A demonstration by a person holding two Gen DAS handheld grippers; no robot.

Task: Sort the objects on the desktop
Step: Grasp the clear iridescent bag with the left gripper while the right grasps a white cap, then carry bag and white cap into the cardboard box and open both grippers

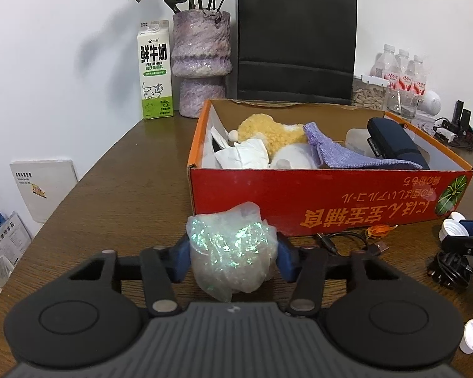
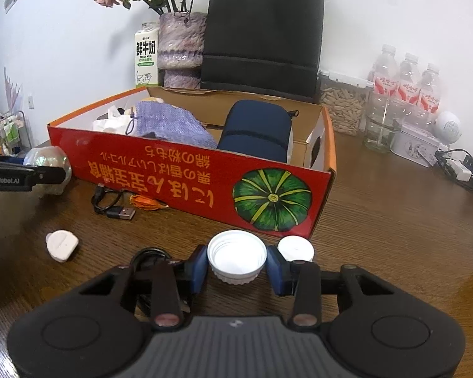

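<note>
Jaws on your left gripper (image 1: 233,252) are pinched onto the shiny crinkled bag (image 1: 231,245), both blue pads pressing its sides; jaws on your right gripper (image 2: 236,263) are closed round the white cap (image 2: 236,258), which sits mouth-up btwn the pads. Both loads look low over the brown table (image 1: 126,195), just short of the red box (image 1: 331,201). What matters for the next move, I'd say: the box lies straight ahead of both grippers and its near wall stands higher than what you're holding, so each load has to go up and fwd over that rim. From the left, the open end w/ the tissue (image 1: 246,157) and yellow plush toy (image 1: 268,135) is nearest; from the right, the corner by the dark blue case (image 2: 257,132). A 2nd white cap (image 2: 295,248) sits just beside your right pad, near enough to get nudged. USB cable (image 2: 116,208) and white plug (image 2: 61,245) lie on the table btwn the two grippers
</note>
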